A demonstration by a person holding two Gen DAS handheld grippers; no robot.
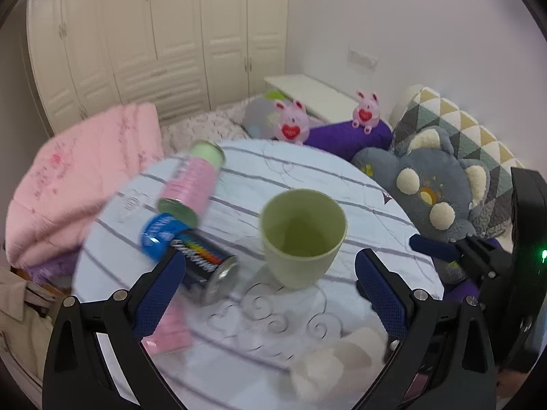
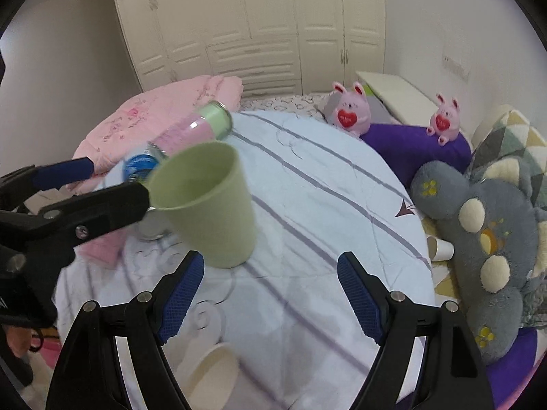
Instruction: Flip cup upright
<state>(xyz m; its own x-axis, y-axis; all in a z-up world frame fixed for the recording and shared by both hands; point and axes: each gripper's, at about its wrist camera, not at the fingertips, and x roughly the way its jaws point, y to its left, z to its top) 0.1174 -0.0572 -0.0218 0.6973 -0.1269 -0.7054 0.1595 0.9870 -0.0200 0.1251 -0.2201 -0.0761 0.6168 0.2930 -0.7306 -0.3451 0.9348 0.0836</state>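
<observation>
Left gripper (image 1: 270, 283): jaws spread wide, blue textured pads (image 1: 160, 294) either side of the cup (image 1: 302, 235), neither pad touching it from the left wrist view. From the right wrist view the left gripper (image 2: 102, 181) comes in from the left; one black finger overlaps the cup's (image 2: 208, 205) rim, contact cannot be judged.

Right gripper (image 2: 270, 294): jaws also wide apart, nothing between them, just below the cup.

Cup: pale green, smooth matte, tapered, mouth up, standing on the round table (image 1: 307, 177), roughly centre. It looks slightly tilted in the right wrist view.

Table covered in pale cloth (image 2: 307, 177) with grey stripes and swirl print.

Left of the cup, two cans lying on their sides: one pink-and-green (image 1: 193, 184), one dark with a blue end (image 1: 191, 253), both blurred. Metal ends are shiny.

Plush grey toy (image 1: 434, 191) to the right, soft pile. Pink quilt (image 1: 78, 184) behind left.
</observation>
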